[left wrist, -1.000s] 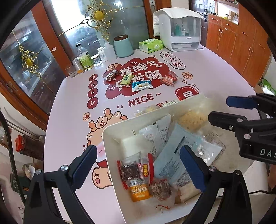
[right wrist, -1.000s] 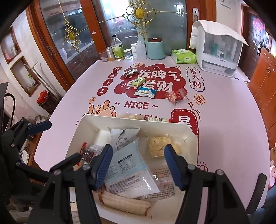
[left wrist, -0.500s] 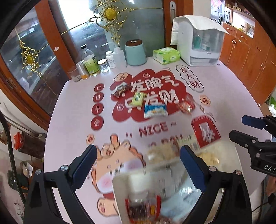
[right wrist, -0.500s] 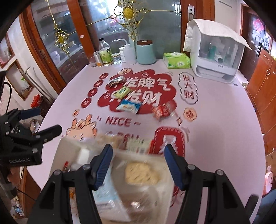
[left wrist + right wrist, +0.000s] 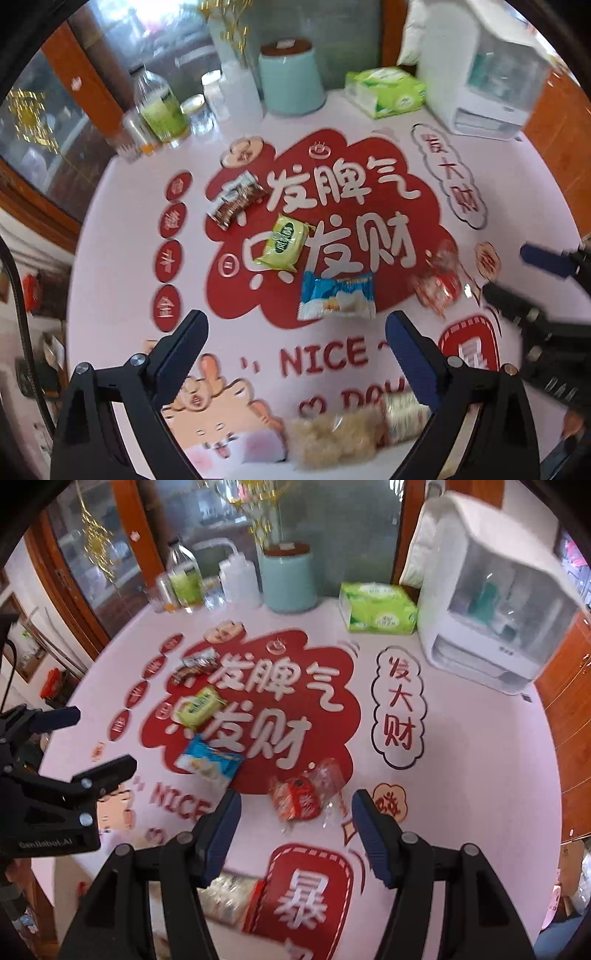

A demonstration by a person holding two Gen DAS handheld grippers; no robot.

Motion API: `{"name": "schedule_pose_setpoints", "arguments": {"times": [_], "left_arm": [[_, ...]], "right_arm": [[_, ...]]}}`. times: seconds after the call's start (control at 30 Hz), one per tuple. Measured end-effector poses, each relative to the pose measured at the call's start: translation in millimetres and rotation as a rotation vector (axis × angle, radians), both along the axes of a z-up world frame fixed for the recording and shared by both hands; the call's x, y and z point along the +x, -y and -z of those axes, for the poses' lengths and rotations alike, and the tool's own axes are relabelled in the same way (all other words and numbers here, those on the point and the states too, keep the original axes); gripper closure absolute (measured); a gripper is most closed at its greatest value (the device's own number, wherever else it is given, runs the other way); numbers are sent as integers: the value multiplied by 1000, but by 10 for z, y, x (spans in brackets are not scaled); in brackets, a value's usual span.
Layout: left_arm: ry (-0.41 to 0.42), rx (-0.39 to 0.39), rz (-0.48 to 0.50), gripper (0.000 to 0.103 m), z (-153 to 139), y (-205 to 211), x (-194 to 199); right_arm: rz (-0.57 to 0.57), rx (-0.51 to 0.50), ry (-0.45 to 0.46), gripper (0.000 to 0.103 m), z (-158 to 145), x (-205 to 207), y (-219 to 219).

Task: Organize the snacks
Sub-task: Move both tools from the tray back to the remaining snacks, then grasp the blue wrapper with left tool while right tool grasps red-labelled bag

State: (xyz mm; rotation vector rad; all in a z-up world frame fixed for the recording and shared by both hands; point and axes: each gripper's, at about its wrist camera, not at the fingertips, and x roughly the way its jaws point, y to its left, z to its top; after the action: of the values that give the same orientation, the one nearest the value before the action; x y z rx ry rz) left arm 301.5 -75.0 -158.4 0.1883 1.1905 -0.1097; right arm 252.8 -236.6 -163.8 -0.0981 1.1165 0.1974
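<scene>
Left wrist view: steeply down over the bench's (image 5: 498, 206) left half, near, facing the far cabinet.
Right wrist view: same tilt, further right, close above the red snack (image 5: 295, 799).
Shared: printed centre, four loose snacks, far bottles.

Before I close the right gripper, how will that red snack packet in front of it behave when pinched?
The red snack packet looks like thin, crinkly clear film with loose ends, so it will probably crumple and may slip rather than hold its shape. It lies flat on the table and seems light, so the open right gripper could nudge it aside.
</scene>
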Motion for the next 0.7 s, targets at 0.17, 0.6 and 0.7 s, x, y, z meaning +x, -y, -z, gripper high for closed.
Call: {"name": "schedule_pose_setpoints", "arguments": {"times": [0.17, 0.6, 0.7], "left_arm": [[-109, -66, -60, 7, 471, 55, 261], [-199, -85, -132, 7, 1081, 135, 413], [-203, -82, -134, 7, 1122, 164, 417]], "right_arm": [[-30, 0, -95, 40, 469, 208, -31], [-113, -126, -94, 45, 883, 193, -177], [-102, -107, -87, 46, 873, 179, -138]]}}
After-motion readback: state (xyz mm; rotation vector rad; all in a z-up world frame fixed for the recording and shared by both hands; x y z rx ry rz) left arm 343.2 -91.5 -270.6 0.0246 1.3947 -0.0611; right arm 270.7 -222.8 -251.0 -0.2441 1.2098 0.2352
